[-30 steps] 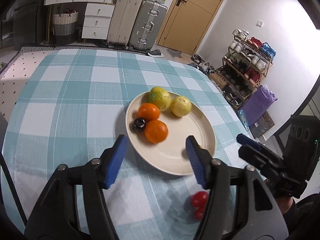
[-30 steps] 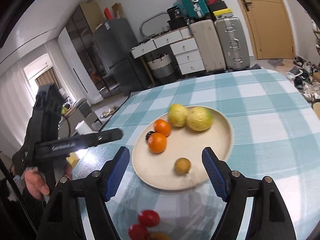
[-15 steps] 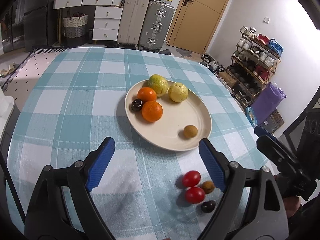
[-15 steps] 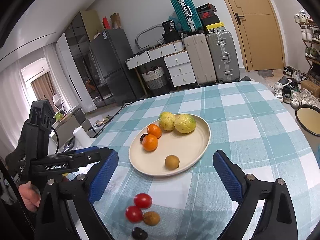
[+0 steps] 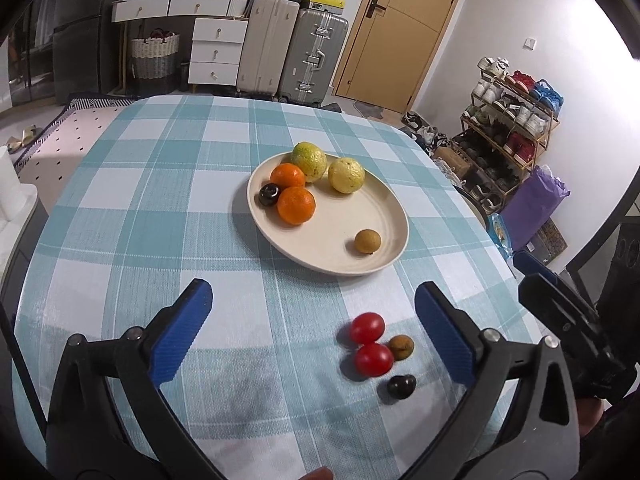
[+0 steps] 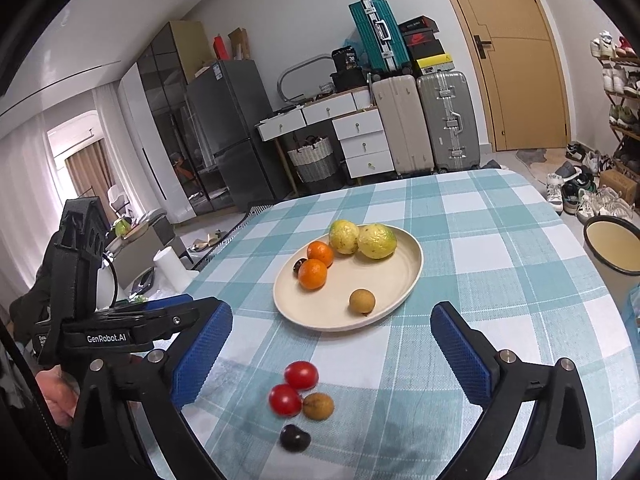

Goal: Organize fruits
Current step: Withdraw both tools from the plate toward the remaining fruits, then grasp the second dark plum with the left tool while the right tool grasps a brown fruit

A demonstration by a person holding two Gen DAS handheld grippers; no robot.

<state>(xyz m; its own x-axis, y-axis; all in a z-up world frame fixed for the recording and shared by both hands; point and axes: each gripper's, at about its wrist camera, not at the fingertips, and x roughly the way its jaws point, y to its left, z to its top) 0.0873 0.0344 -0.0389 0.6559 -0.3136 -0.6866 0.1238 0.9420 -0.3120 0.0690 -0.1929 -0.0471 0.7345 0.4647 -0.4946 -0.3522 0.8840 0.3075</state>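
A cream plate (image 5: 340, 236) (image 6: 384, 280) on the checked tablecloth holds two oranges (image 5: 296, 205), two yellow-green fruits (image 5: 346, 175), a dark fruit (image 5: 268, 194) and a brown longan (image 5: 367, 241) (image 6: 362, 301). On the cloth in front of the plate lie two red tomatoes (image 5: 367, 328) (image 6: 301, 375), a brown longan (image 5: 401, 347) (image 6: 318, 406) and a dark fruit (image 5: 401, 386) (image 6: 295, 437). My left gripper (image 5: 314, 340) is open and empty, above the near cloth. My right gripper (image 6: 332, 356) is open and empty, above the loose fruits.
The table's right edge (image 5: 472, 208) drops to a shoe rack (image 5: 508, 120) and a purple bag (image 5: 534, 204). A round bin (image 6: 612, 248) stands off the right side. Suitcases (image 5: 296, 48) and drawers (image 5: 216, 48) stand beyond the far edge.
Both grippers have pulled back from the plate and opened wider. The brown longan now lies alone on the plate, and the loose fruits on the cloth have come into view.
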